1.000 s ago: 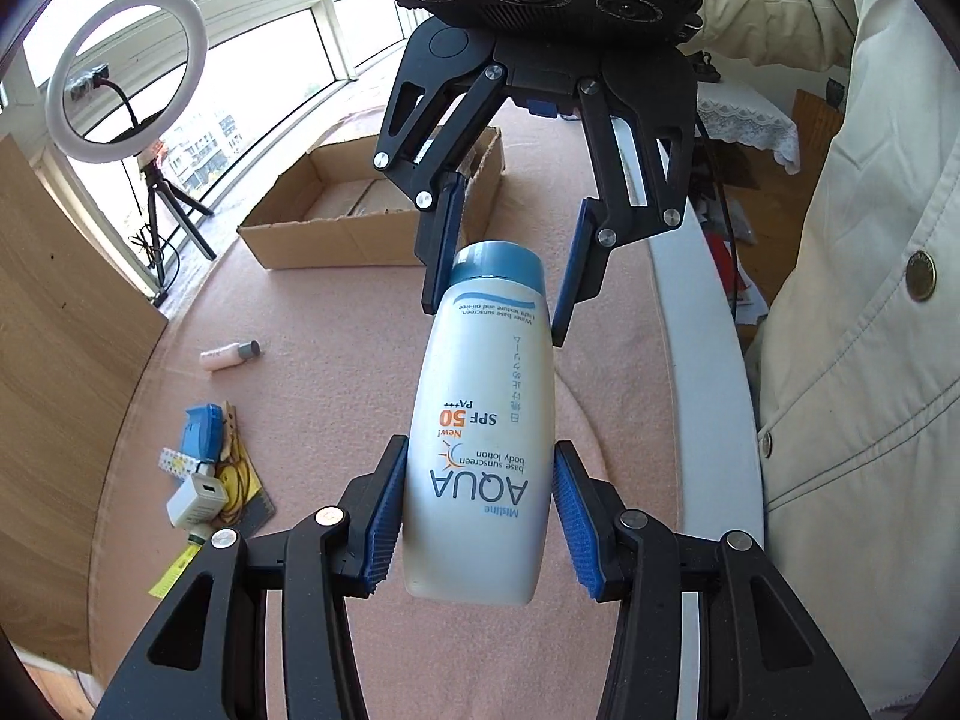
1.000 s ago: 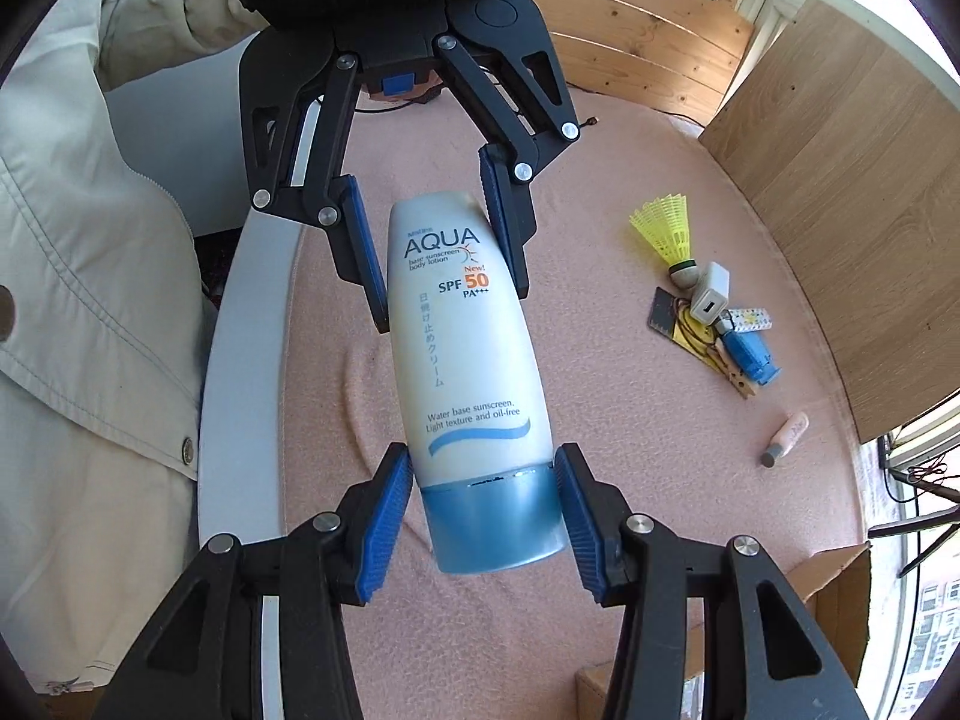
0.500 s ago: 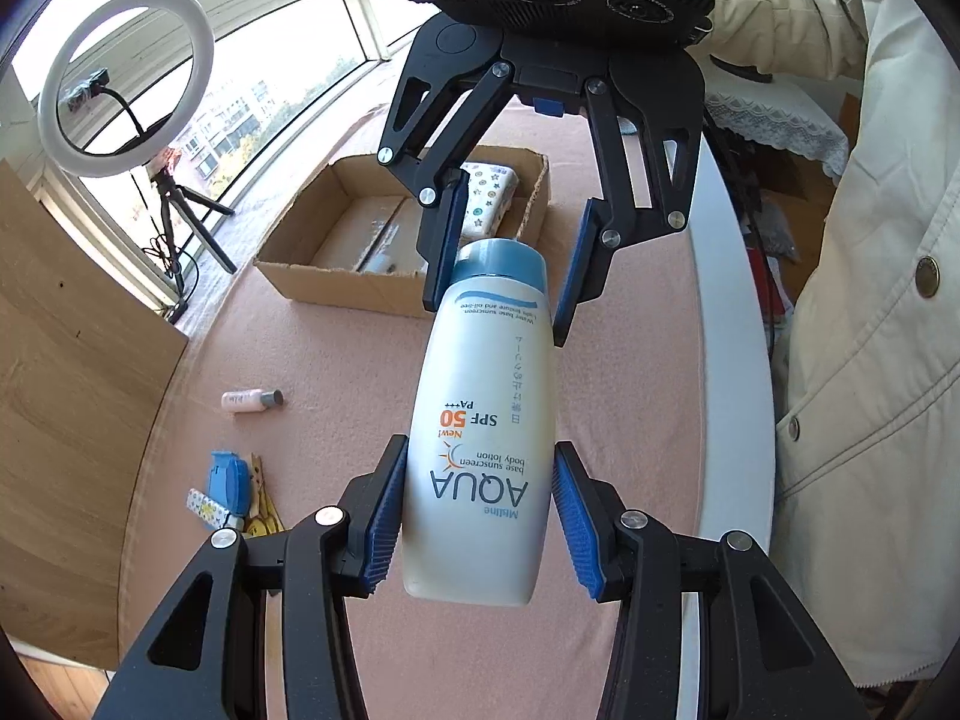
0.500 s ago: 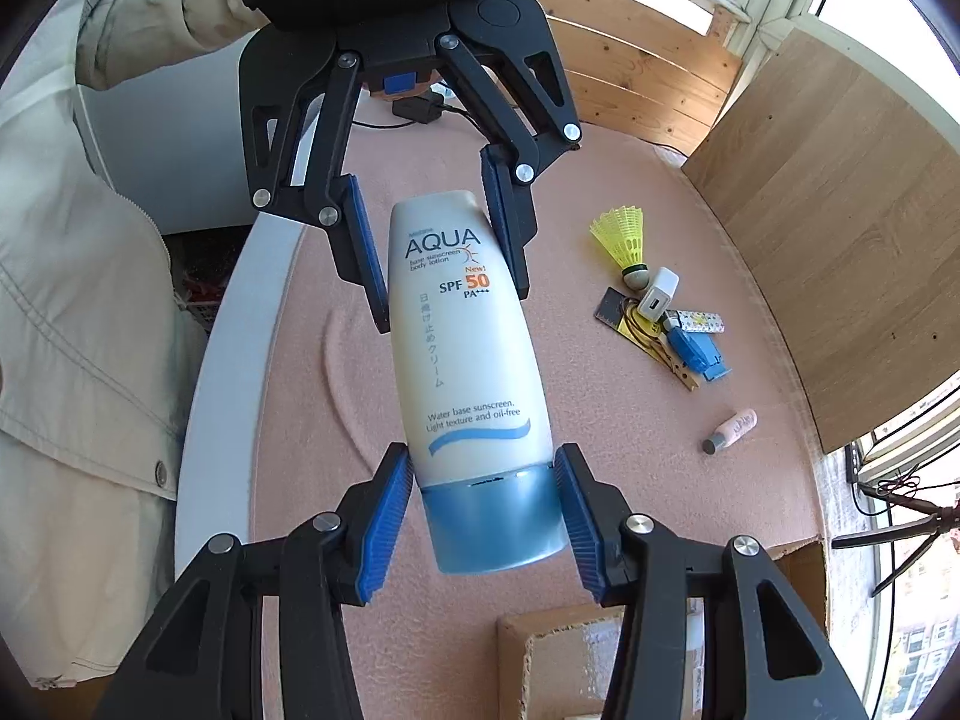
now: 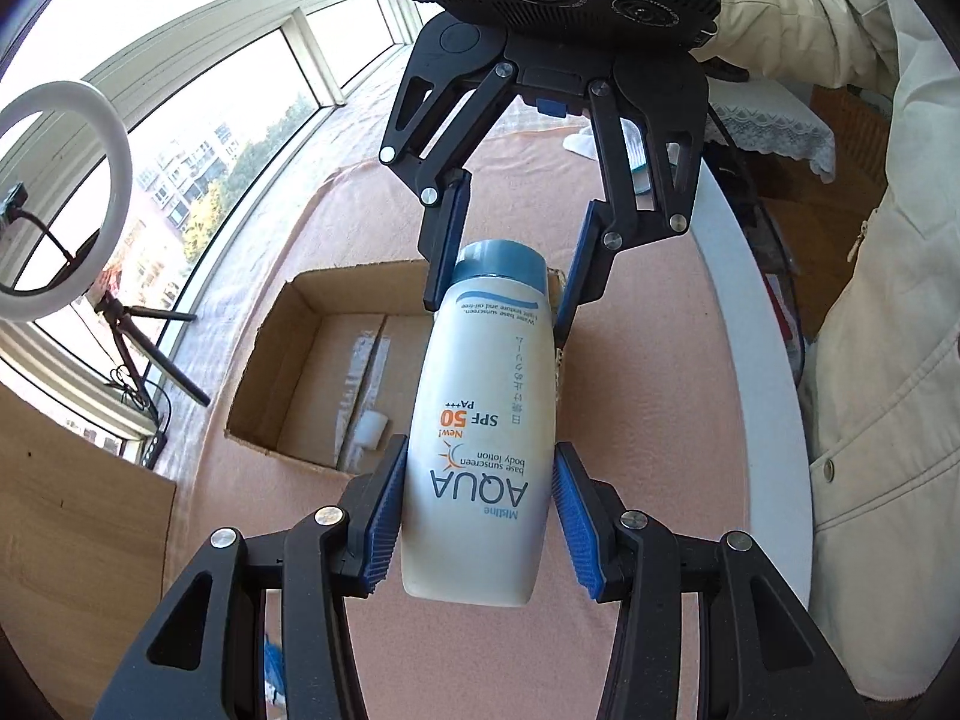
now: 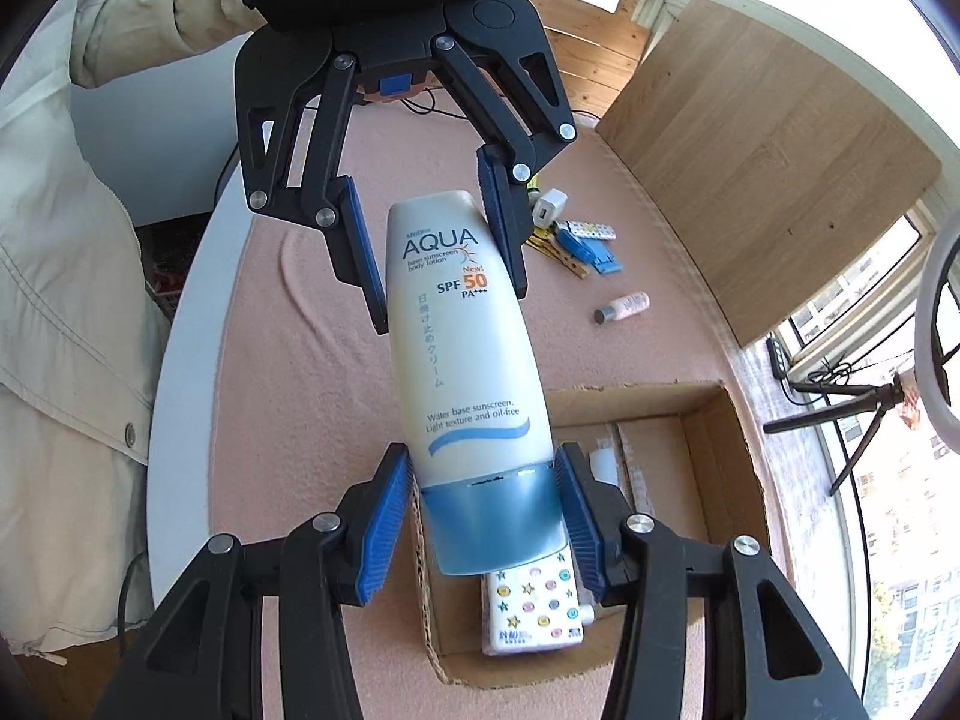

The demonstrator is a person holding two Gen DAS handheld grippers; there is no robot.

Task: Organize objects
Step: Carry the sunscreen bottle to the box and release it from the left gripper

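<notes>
1. Left wrist view: left gripper [image 5: 478, 516] clamps the bottle [image 5: 480, 420] at its flat white end, both blue pads on the body. Right gripper [image 5: 510, 276] is opposite, closed on the blue cap end. The bottle bridges the two, in the air.
2. Same view: the box [image 5: 282, 384] sits open on the pink cloth [image 5: 648, 408], below and left of the bottle. A small white item [image 5: 372, 429] lies on the box floor.
3. Right wrist view: right gripper [image 6: 486, 516] pinches the bottle [image 6: 462, 330] at the cap [image 6: 495, 516]; left gripper [image 6: 429, 240] holds the far end. The cap end hangs over the box's near corner, the white end over bare cloth.
4. Same view: a star-patterned pack [image 6: 534, 612] lies in the box [image 6: 720, 438] right under the cap. Loose clutter [image 6: 576, 240] and a small tube [image 6: 624, 306] lie on the cloth well beyond, not yet boxed.
5. Step in hand, my read: bottle goes in the box. Carry both ends over the free floor, clear of the pack and the white item.
6. Keep both grips tight until the bottle is below the rim. Lower it level and lengthwise so neither end catches a wall.
7. Release only once it rests on the floor, then lift straight up. Risk: letting one end go early, so the bottle swings or slips.
</notes>
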